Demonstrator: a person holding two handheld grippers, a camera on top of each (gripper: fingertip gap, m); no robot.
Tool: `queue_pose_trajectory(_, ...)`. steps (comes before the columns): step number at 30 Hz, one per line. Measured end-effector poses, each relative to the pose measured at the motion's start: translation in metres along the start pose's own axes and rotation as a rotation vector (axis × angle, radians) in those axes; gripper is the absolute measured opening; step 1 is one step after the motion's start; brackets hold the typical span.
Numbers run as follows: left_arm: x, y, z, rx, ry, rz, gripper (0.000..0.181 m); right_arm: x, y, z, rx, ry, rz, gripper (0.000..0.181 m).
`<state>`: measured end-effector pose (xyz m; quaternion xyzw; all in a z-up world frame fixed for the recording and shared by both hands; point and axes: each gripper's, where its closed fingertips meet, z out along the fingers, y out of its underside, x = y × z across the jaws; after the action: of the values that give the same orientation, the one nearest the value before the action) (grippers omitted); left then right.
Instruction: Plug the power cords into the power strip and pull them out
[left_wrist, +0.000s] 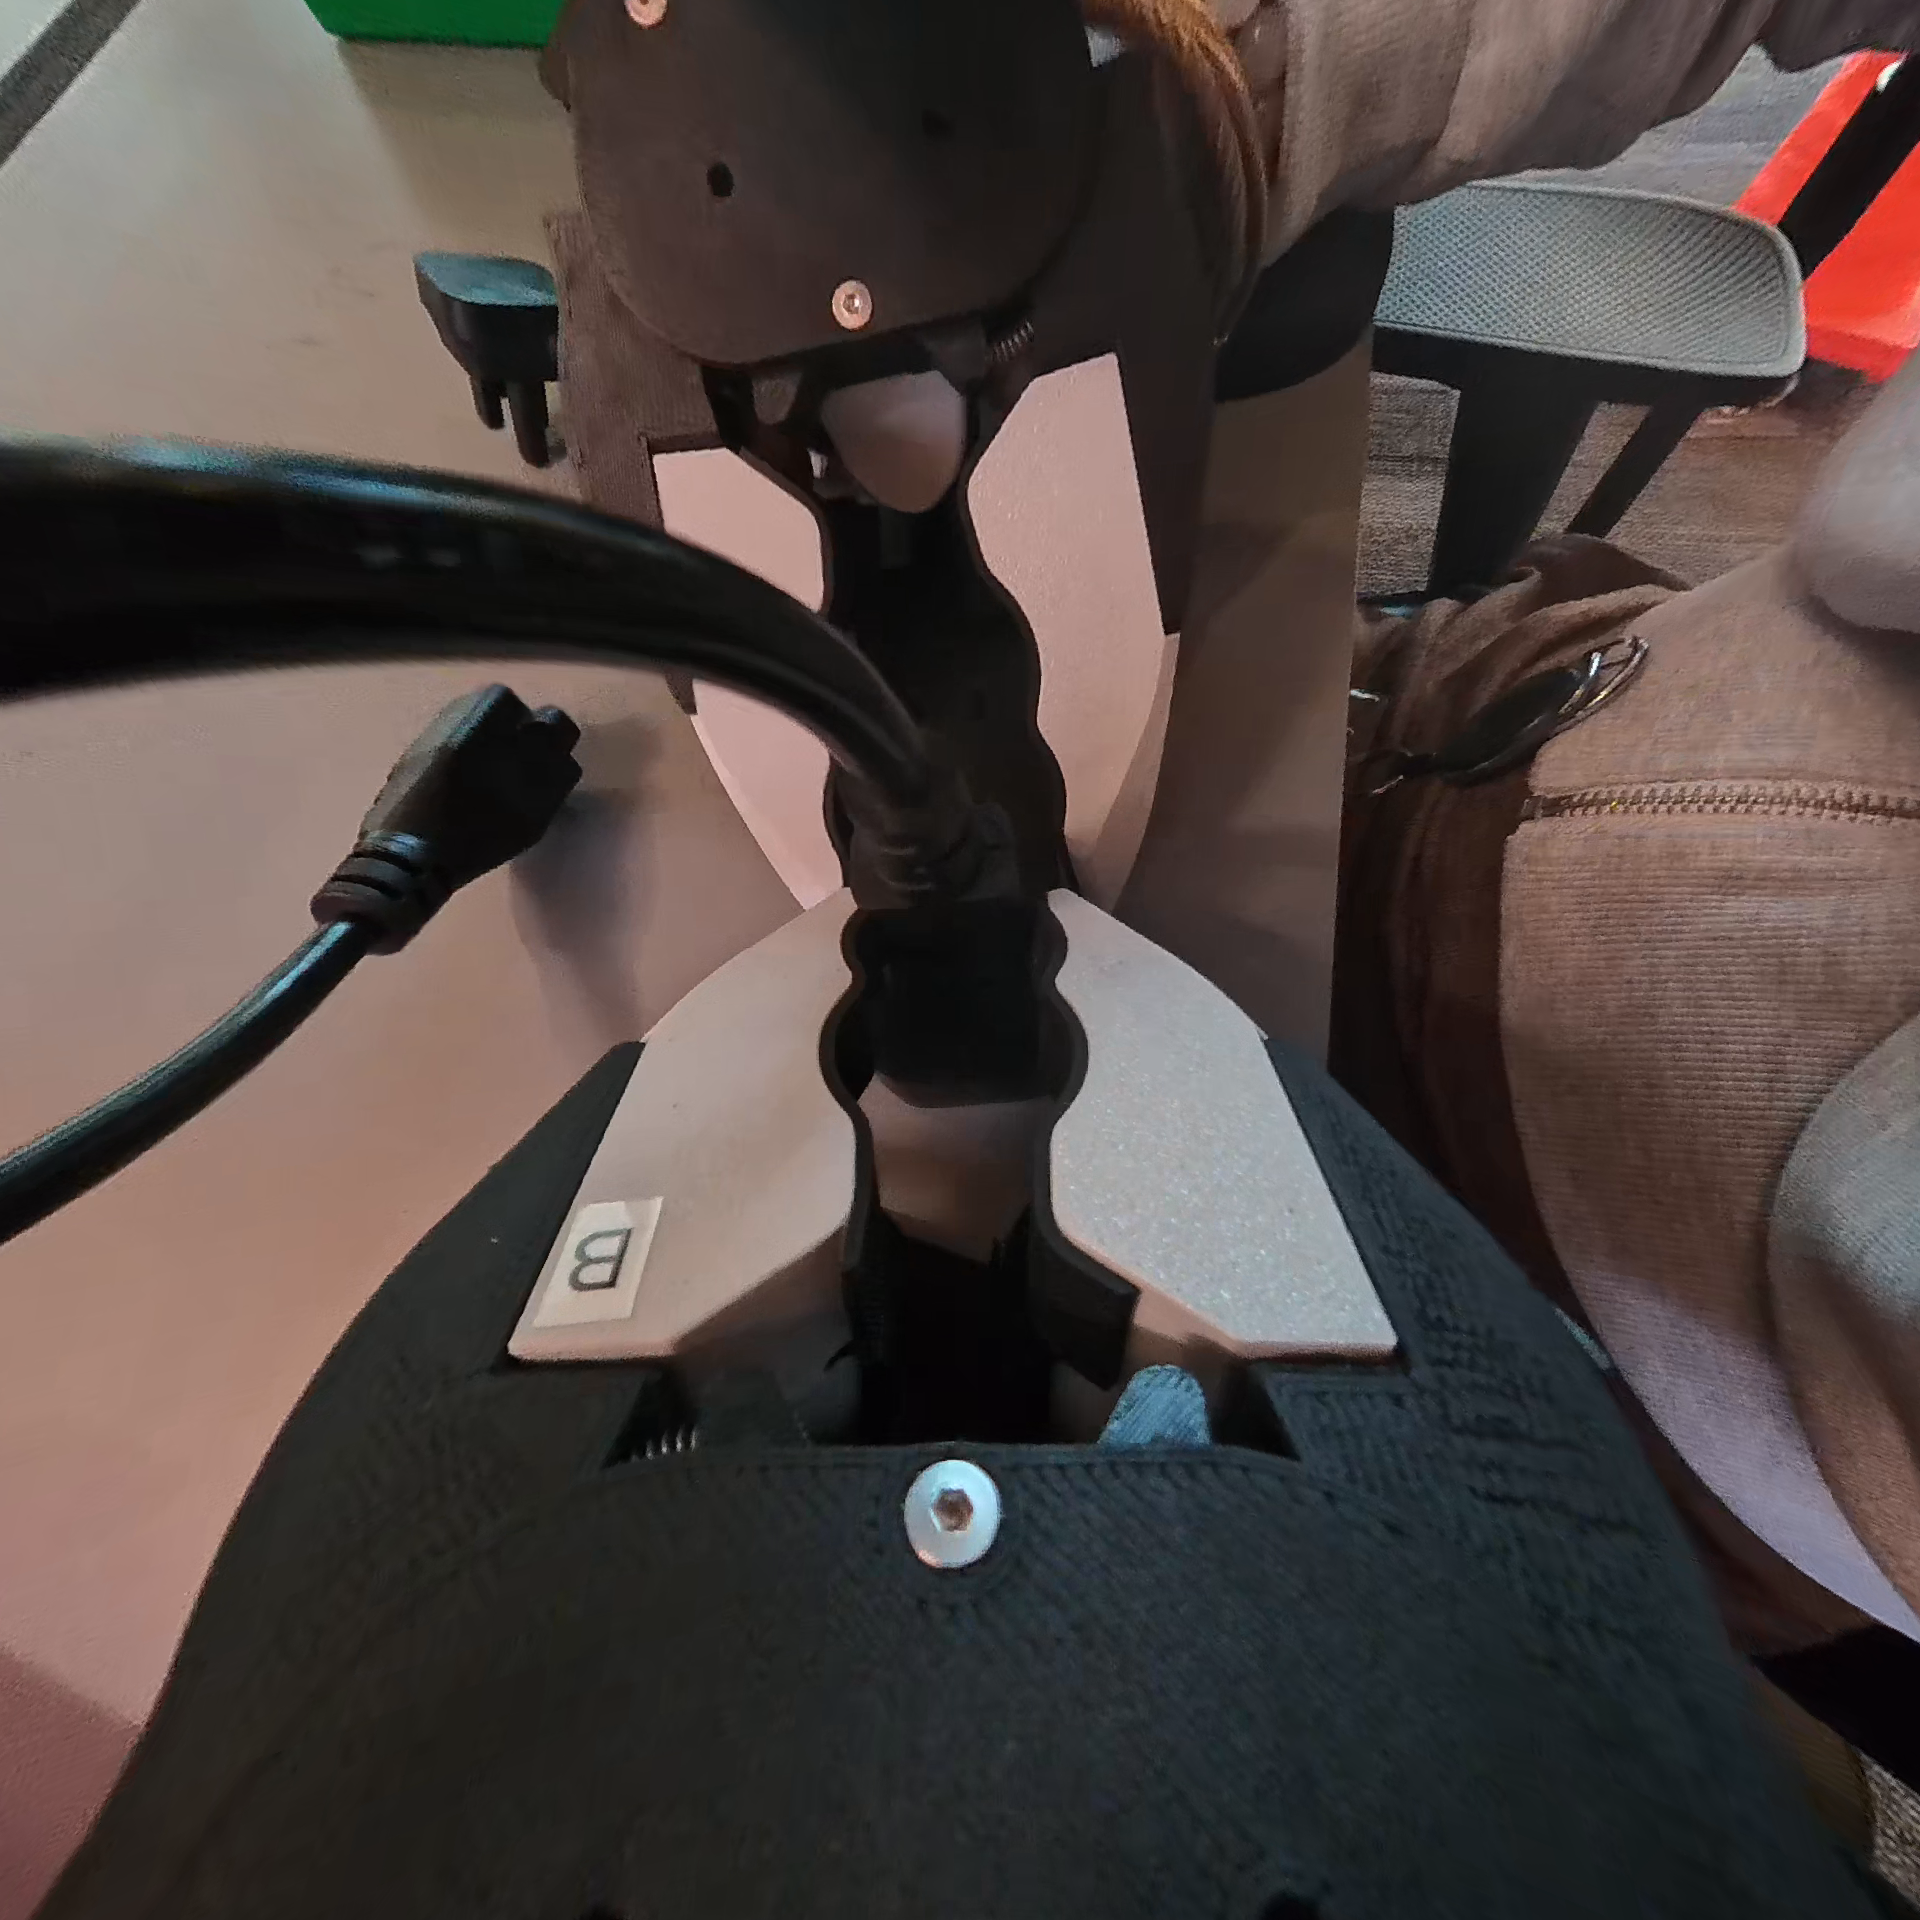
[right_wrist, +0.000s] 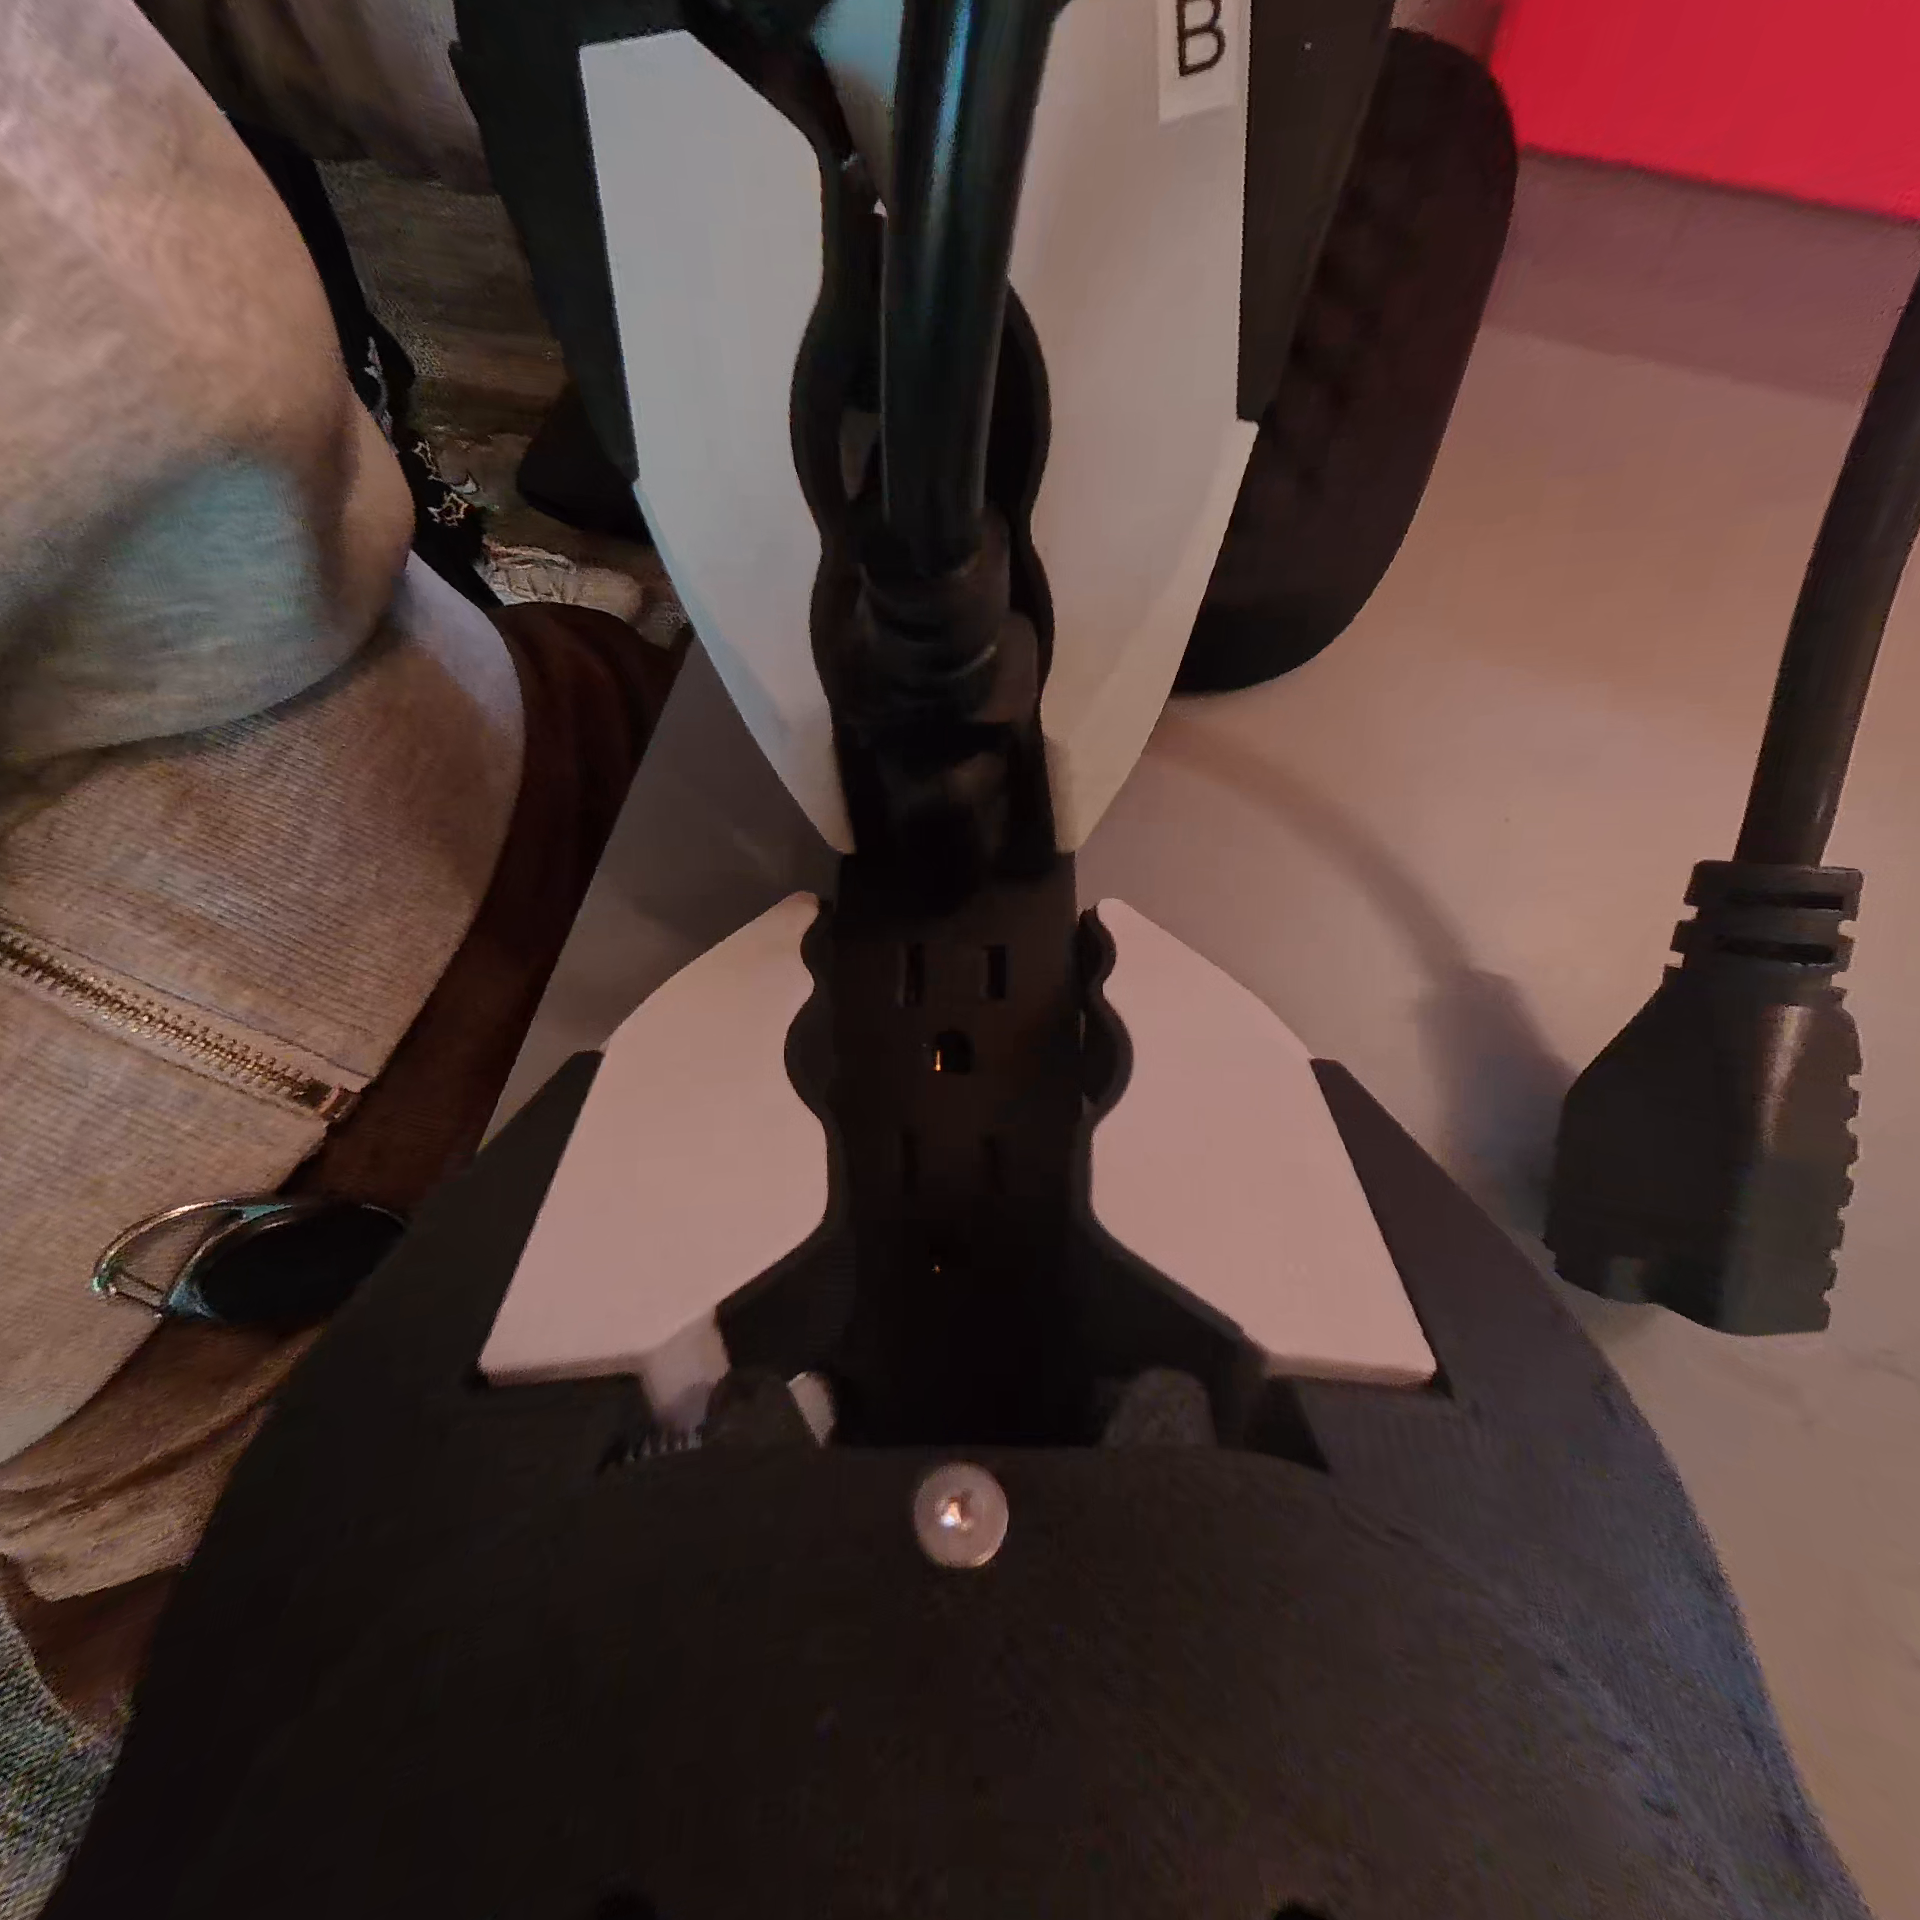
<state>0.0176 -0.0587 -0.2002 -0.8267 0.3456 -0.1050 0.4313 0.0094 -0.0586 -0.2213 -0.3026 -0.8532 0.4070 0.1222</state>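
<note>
Left gripper (left_wrist: 951, 997) fingers nearly closed, clamping black plug (left_wrist: 940, 935); cord (left_wrist: 416, 561) arcs to 9 o'clock. Right gripper (right_wrist: 951, 997) fingers narrow, pinching black power strip (right_wrist: 951, 1039), sockets facing up. Spare plug (right_wrist: 1725, 1132) on table (right_wrist: 1558, 623) at 3 o'clock.

A pale table (left_wrist: 208, 343) carries 1 black cord connector (left_wrist: 457, 800) and a black plug (left_wrist: 499, 332).

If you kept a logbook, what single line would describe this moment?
left gripper: shut on plug | right gripper: shut on power strip | plug at strip's end | spare cord: on table
</note>
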Motion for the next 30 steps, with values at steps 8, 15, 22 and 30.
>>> queue_pose_trajectory(8, -0.002, 0.003, 0.000, -0.031, 0.025, -0.031, 0.026, 0.001, 0.001, 0.003, -0.015, 0.006, 0.005, 0.046)
queue_pose_trajectory(15, 0.003, 0.004, -0.007, -0.010, 0.038, -0.043, 0.026, -0.003, -0.002, 0.005, 0.001, -0.008, -0.016, 0.046)
queue_pose_trajectory(22, 0.004, 0.001, -0.002, -0.053, 0.019, -0.034, 0.025, -0.004, 0.001, 0.003, -0.017, -0.024, -0.027, 0.047)
queue_pose_trajectory(30, 0.000, 0.004, -0.005, -0.078, -0.004, -0.038, 0.025, 0.001, -0.001, 0.007, -0.029, -0.011, -0.013, 0.047)
